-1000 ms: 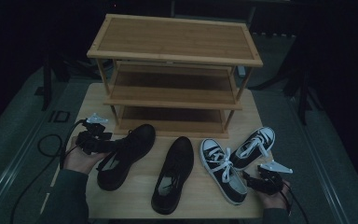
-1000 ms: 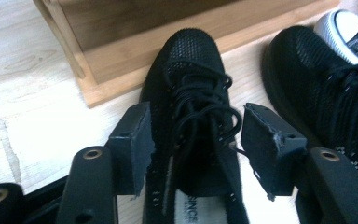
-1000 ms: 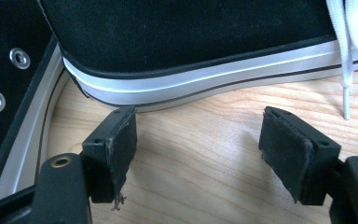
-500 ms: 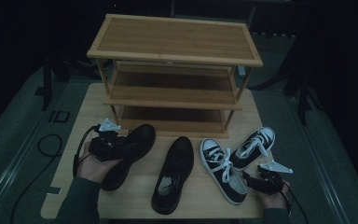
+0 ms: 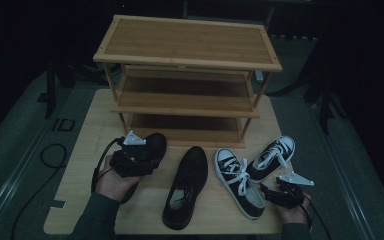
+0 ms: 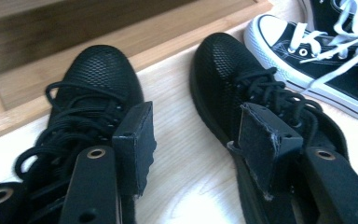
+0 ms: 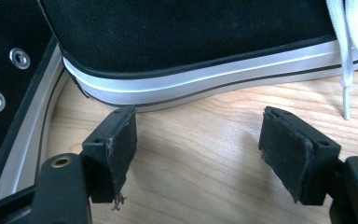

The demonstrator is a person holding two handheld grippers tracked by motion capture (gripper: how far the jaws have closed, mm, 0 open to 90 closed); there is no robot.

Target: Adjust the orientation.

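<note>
Around the wooden table (image 5: 87,200) — grey floor (image 5: 15,165), dark room.

Two black dress shoes (image 5: 186,187), two sneakers (image 5: 240,182), one shelf rack (image 5: 187,47).

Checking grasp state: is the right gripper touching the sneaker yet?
Apart. The right gripper view shows the right gripper with jaws open over bare table, wood grain visible between its pads and the sneaker sole.

Standing at the back of the counter (image 5: 80,210): a three-tier shoe rack (image 5: 187,75). Lying in front of it, left to right: two lace-up shoes (image 5: 150,150) (image 5: 186,187), then two sneakers (image 5: 240,182) (image 5: 272,156), the last sitting farthest right and nearer the rack.
</note>
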